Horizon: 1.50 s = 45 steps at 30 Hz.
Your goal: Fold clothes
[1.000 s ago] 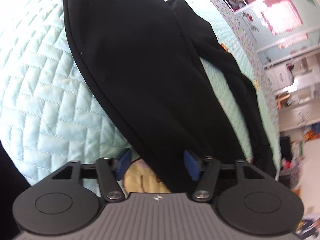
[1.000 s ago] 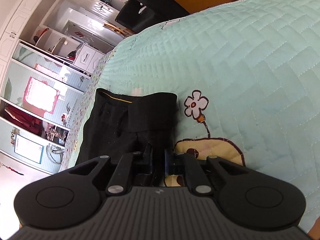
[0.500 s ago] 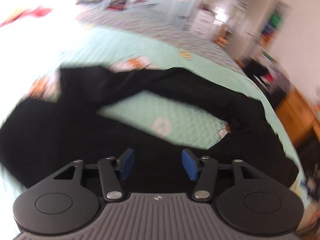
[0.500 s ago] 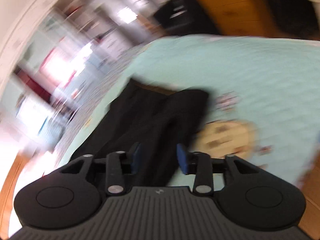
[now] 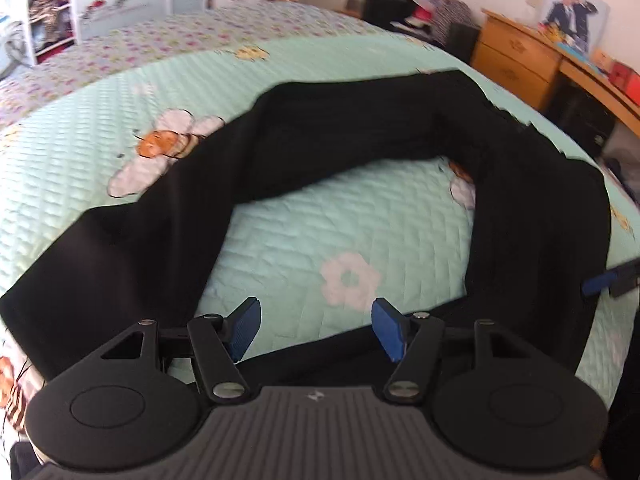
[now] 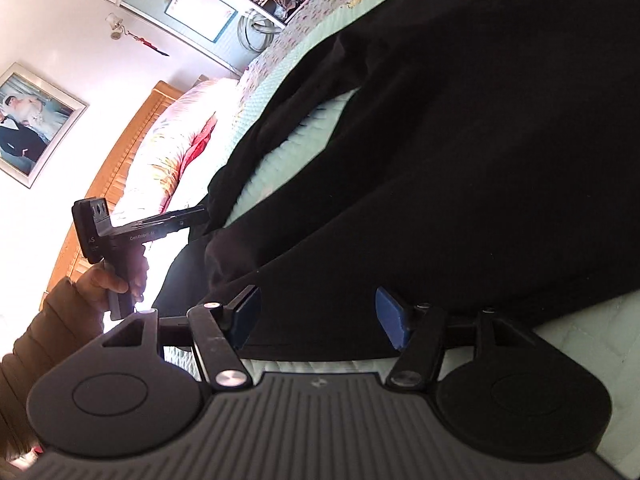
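Black trousers (image 5: 360,136) lie on the mint quilted bedspread (image 5: 320,224), legs bent into a loop around a bare patch of quilt. My left gripper (image 5: 314,330) is open above the quilt at the loop's near edge, nothing between its blue pads. In the right wrist view the trousers (image 6: 460,152) fill most of the frame, and my right gripper (image 6: 318,318) stands open just over the black fabric. A blue pad of the right gripper (image 5: 598,283) pokes in at the right edge of the left wrist view. The left gripper's body (image 6: 132,232) shows held in a hand.
A wooden desk and drawers (image 5: 520,60) stand beyond the bed's far right side, shelving (image 5: 60,12) at the far left. A wooden headboard (image 6: 116,152) and floral pillows (image 6: 176,136) lie at one end. A person's hand (image 6: 116,280) and brown sleeve hold the left gripper.
My right gripper went from shut on the trousers to open. Both cameras swung sharply; the left now looks across the bed at the looped legs, and the right looks close over the fabric.
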{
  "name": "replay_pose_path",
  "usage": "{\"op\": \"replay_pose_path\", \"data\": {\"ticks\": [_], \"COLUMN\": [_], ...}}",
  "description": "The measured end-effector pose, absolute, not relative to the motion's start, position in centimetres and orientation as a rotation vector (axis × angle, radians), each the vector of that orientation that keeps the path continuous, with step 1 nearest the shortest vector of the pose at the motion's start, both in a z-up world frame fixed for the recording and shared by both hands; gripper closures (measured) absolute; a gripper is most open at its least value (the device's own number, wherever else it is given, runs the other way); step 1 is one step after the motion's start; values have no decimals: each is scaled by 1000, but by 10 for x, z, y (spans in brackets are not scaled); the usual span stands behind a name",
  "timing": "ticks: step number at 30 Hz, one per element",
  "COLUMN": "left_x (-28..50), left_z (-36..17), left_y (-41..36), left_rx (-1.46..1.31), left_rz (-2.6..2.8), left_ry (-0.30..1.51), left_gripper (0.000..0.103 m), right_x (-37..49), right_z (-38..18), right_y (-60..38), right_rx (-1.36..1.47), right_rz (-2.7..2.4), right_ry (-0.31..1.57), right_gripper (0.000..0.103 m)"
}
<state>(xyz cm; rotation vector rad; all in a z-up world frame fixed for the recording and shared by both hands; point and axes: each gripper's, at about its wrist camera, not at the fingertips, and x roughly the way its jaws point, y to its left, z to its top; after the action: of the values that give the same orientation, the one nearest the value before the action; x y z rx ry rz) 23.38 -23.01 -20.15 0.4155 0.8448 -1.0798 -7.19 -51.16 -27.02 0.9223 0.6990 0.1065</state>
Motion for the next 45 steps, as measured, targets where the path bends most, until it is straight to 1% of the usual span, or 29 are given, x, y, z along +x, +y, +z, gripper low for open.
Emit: {"op": "replay_pose_path", "data": {"ticks": [6, 10, 14, 15, 17, 18, 19, 21, 22, 23, 27, 28, 29, 32, 36, 38, 39, 40, 41, 42, 43, 45], "left_x": [236, 244, 242, 241, 238, 237, 235, 224, 217, 211, 210, 213, 215, 217, 213, 208, 207, 208, 209, 212, 215, 221], "left_z": [-225, -234, -235, -235, -235, -234, -233, -225, -222, -218, -202, -200, -198, -208, -206, -201, -198, -197, -196, -197, -199, -208], "left_y": [-244, -247, -252, -254, -257, -258, -260, -258, -256, -251, -226, -221, -216, -214, -213, -214, -215, -218, -220, -223, -226, -236], "left_rx": [560, 566, 632, 650, 666, 665, 664, 677, 690, 690, 537, 503, 472, 506, 418, 405, 406, 409, 411, 409, 418, 454], "left_rz": [-1150, -1195, -1261, -1266, -1270, -1270, -1269, -1243, -1220, -1189, -982, -921, -861, -755, -840, -928, -959, -989, -1020, -1060, -1082, -1128], "left_ry": [934, 966, 1001, 1011, 1032, 1042, 1051, 1002, 962, 917, 834, 820, 807, 808, 798, 771, 763, 761, 761, 777, 788, 831], "left_gripper": [39, 36, 36, 37, 40, 49, 66, 81, 94, 96, 99, 103, 103, 103, 103, 99, 94, 81, 70, 51, 44, 44], "right_x": [-69, -67, -66, -67, -65, -64, -61, -58, -57, -56, -55, -56, -57, -59, -60, -61, -61, -61, -60, -61, -62, -64], "right_z": [-274, -274, -274, -274, -275, -275, -275, -275, -275, -275, -276, -276, -277, -278, -278, -279, -280, -281, -281, -281, -282, -283], "right_y": [-519, -519, -522, -522, -522, -520, -516, -513, -512, -511, -507, -506, -505, -502, -496, -496, -497, -497, -497, -497, -499, -501], "right_rx": [940, 931, 935, 935, 934, 932, 929, 921, 918, 917, 911, 910, 909, 903, 898, 903, 908, 912, 914, 915, 916, 918], "right_rz": [109, 109, 114, 114, 111, 108, 105, 101, 99, 97, 87, 83, 78, 69, 63, 66, 67, 68, 68, 68, 68, 68], "right_ry": [720, 733, 733, 733, 731, 731, 731, 733, 734, 734, 721, 715, 709, 696, 680, 672, 670, 668, 669, 670, 671, 674], "right_gripper": [38, 38, 38, 38, 38, 38, 38, 38, 38, 38, 38, 38, 38, 38, 38, 38, 38, 38, 38, 38, 38, 38]}}
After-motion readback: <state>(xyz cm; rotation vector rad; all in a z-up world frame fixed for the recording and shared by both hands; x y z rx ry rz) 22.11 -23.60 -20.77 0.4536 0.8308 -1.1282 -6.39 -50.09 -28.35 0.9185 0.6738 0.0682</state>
